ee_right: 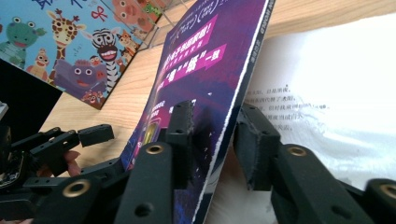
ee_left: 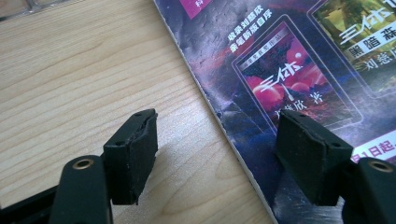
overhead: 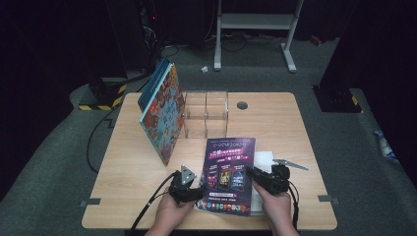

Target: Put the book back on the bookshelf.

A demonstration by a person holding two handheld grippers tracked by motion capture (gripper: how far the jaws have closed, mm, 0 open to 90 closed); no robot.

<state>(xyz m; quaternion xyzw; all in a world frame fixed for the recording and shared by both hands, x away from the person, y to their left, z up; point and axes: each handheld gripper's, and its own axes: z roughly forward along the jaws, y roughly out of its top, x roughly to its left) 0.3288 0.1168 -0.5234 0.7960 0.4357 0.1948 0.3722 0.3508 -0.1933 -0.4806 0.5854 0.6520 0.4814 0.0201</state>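
We have our right gripper (ee_right: 212, 135) pinching the lifted cover edge of the dark purple paperback book (overhead: 228, 174), which lies at the near edge of the pale wooden table (overhead: 295, 128); white pages (ee_right: 336, 107) show beneath. Our left gripper (ee_left: 217, 154) has its jaws spread over the book's left edge, grasping nothing. Opening looks begun; the cover is not yet turned over

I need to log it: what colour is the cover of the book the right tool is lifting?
Dark purple cover with pink panels, best in the right gripper view.
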